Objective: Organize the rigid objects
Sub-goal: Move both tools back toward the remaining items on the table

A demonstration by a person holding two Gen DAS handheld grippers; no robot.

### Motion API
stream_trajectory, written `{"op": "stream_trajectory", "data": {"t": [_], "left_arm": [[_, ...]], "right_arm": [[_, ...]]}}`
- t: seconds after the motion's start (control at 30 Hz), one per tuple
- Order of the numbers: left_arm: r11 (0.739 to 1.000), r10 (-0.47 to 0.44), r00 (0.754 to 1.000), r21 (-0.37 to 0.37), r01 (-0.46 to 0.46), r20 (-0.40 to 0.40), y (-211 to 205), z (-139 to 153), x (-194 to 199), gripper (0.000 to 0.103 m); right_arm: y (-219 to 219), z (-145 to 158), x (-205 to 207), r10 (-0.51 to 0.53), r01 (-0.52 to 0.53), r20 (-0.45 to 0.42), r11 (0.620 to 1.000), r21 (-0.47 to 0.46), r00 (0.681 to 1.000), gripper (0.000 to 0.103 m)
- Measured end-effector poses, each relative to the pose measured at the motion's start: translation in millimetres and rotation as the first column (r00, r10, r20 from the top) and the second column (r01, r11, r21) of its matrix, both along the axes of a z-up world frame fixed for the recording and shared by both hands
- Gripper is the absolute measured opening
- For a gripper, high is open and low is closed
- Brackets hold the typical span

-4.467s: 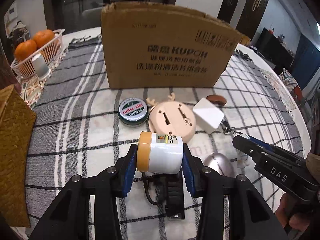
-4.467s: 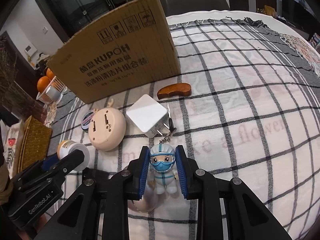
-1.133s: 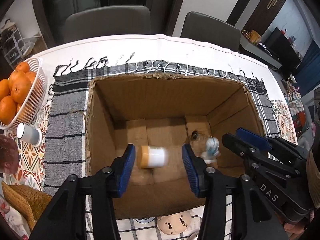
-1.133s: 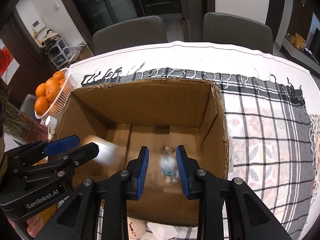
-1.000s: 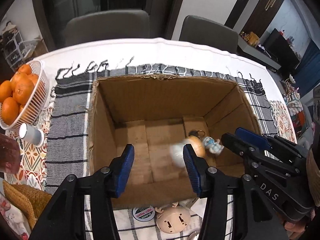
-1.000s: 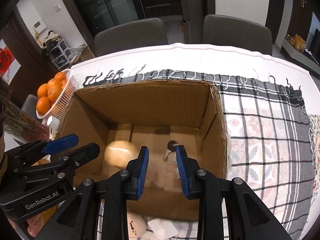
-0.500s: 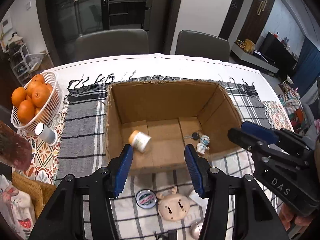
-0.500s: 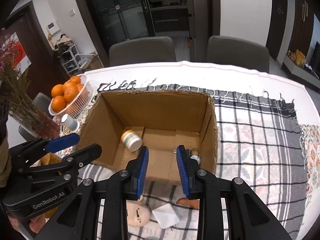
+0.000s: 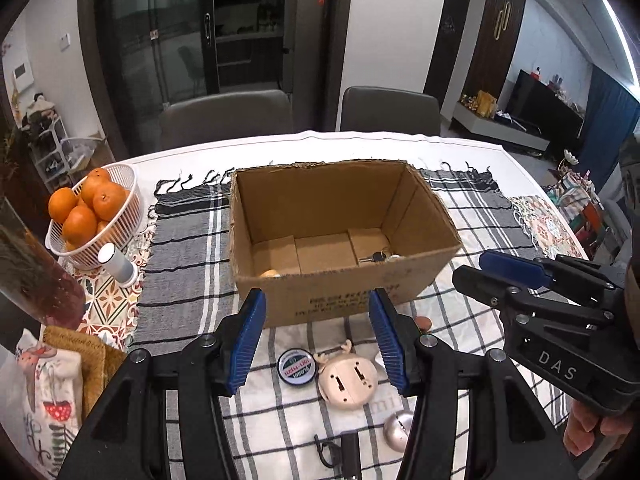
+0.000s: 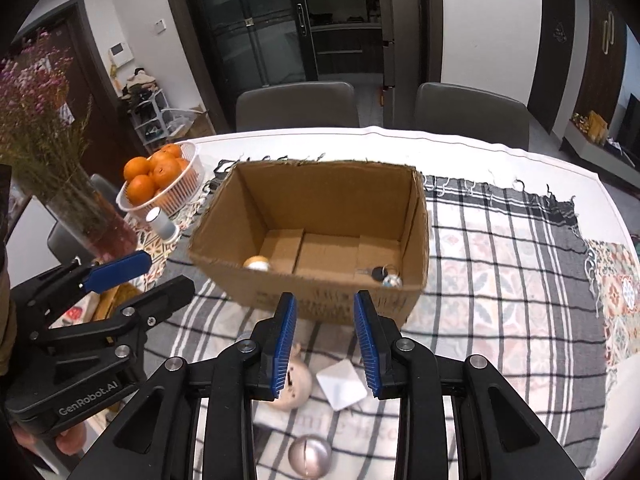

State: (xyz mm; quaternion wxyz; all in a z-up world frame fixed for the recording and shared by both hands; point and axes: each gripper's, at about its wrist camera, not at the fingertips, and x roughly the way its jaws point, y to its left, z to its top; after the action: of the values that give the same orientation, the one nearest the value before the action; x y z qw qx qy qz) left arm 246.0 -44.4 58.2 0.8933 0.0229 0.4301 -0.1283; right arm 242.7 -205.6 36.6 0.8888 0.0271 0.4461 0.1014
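In the cardboard box (image 10: 316,240), on its floor, lie the small jar (image 10: 258,263) at the left and the keyring figure (image 10: 386,276) in the right near corner; both are stowed. On the plaid cloth (image 9: 180,280) just in front of the box, the rest wait: round tin (image 9: 296,369), deer-shaped plastic piece (image 9: 348,376), white charger (image 10: 342,385), silver dome (image 10: 310,456), a brown piece (image 9: 423,323) by the box's near wall, and a black strapped item (image 9: 348,452) partly hidden at the frame's bottom.

Your left gripper (image 9: 318,340) hangs wide and empty above the tin and deer piece; your right gripper (image 10: 325,342) stands parted, narrower, also empty, above the charger.

Risks as judged: the remaining items lie close together, tin just beside deer piece, so a wide descent may nudge a neighbour. The low tin and smooth dome offer little for flat pads and may squirt out. The two grippers work near each other and could collide over the cluster. The box's near wall is close; a careless reach may shove the box. The orange basket (image 9: 120,220) and small white cup (image 9: 118,264) lie well apart, low concern.
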Motion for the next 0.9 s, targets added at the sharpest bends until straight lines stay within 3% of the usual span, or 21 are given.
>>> {"op": "stream_trajectory", "data": {"t": [0.27,0.5,0.9], "left_arm": [[1.000,-0.008,0.999,-0.005,0.008,0.043,2.2,-3.3,-39.1,0.053],[1.000,-0.020,1.000,-0.016,0.020,0.021,2.6,-19.7,-66.8,0.053],[1.000,-0.023,0.997,0.010,0.024,-0.072,-0.5,-66.0,-93.3,0.053]], "right_arm": [[2.9,-6.9,-36.3,0.011,-0.011,-0.004,1.000,-0.005,1.000,0.032],[11.3,-16.9,-63.0,0.065,-0.065,-0.007,0.997,-0.040,0.998,0.038],[16.9,-52.8,-90.2,0.125,-0.127,-0.050,0.991,-0.040,0.991,0.038]]}}
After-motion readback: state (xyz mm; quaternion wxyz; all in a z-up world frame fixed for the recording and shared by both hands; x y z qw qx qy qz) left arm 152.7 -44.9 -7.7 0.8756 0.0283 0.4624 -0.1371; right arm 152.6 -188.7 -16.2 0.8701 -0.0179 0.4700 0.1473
